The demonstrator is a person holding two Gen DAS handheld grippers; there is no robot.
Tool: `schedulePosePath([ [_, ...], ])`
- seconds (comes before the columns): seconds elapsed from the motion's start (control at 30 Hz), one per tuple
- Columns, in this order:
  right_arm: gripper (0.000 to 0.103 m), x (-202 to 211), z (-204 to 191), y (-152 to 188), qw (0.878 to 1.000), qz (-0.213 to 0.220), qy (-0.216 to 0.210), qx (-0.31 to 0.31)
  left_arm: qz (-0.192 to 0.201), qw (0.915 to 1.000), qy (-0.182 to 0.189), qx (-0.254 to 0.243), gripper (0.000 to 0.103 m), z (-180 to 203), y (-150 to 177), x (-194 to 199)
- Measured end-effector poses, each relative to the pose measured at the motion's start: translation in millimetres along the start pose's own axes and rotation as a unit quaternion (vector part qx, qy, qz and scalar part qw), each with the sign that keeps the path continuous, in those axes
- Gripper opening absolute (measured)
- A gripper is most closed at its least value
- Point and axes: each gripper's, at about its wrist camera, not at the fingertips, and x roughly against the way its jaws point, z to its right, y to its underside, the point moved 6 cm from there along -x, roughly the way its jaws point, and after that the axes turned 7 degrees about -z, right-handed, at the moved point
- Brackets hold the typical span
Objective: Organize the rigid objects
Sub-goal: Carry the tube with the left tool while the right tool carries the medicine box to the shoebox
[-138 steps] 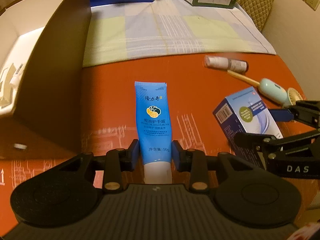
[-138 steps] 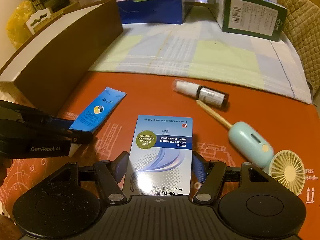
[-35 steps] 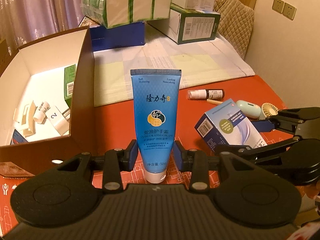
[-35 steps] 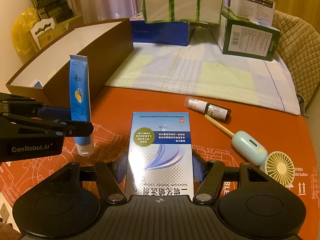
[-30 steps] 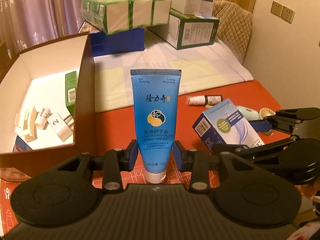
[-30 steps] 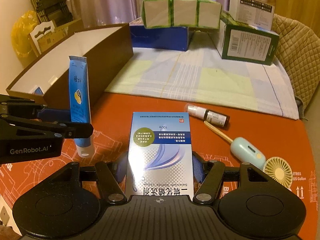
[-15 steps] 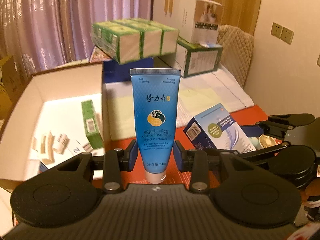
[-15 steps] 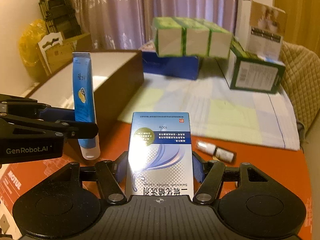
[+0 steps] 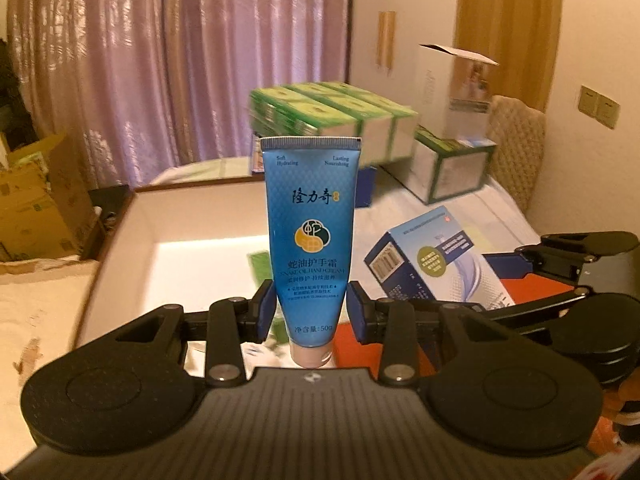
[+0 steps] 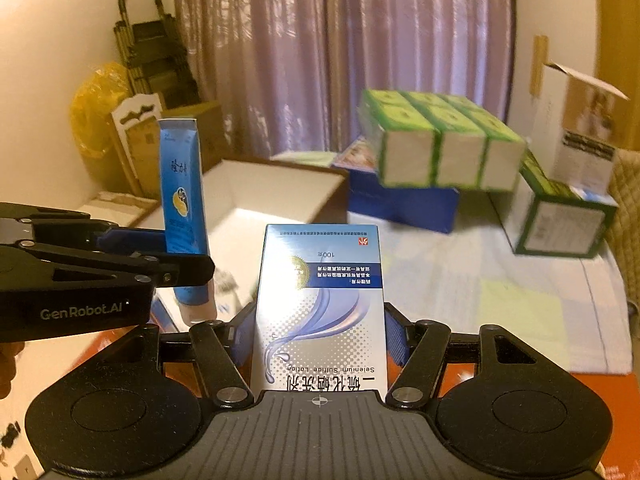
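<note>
Held upright btwn blue pads of left claw (image 9: 308,314): blue hand-cream tube (image 9: 309,236), cap end down, crimped end up, jaws narrowed onto its lower part and pressing both sides. Seen from right wrist cam as well, tube (image 10: 182,208) standing tall in the black claw at left, above open cardboard box (image 10: 280,184) w/ white interior. Clamped in right claw (image 10: 318,336): blue-and-white lotion carton (image 10: 322,304), print upside down, jaws about half spread, pads tight vs. its long sides. Carton (image 9: 436,260) tilted at right of tube in left cam. Blurred behind: green-wrapped packs (image 10: 436,144), purple curtain (image 9: 180,64), orange table (image 10: 612,412) at lower right.
</note>
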Motion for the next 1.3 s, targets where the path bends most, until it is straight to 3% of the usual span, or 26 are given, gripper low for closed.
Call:
schedulePosePath([
  [0.43,0.061,-55,-55,-57,1.000,0.006,-0.026,0.007,-0.021,0.9985,-0.049,0.009,0.033,-100,-16,-20],
  [0.73,0.061,-118,-77,-82,1.000,-0.014,-0.019,-0.007,-0.065,0.9973,-0.036,-0.003,0.033,-144,-21,-72],
  [1.3,0.061,-206,-59,-109,0.997,-0.055,-0.011,-0.058,-0.141,0.9888,-0.001,-0.049,0.033,-186,-37,-175],
])
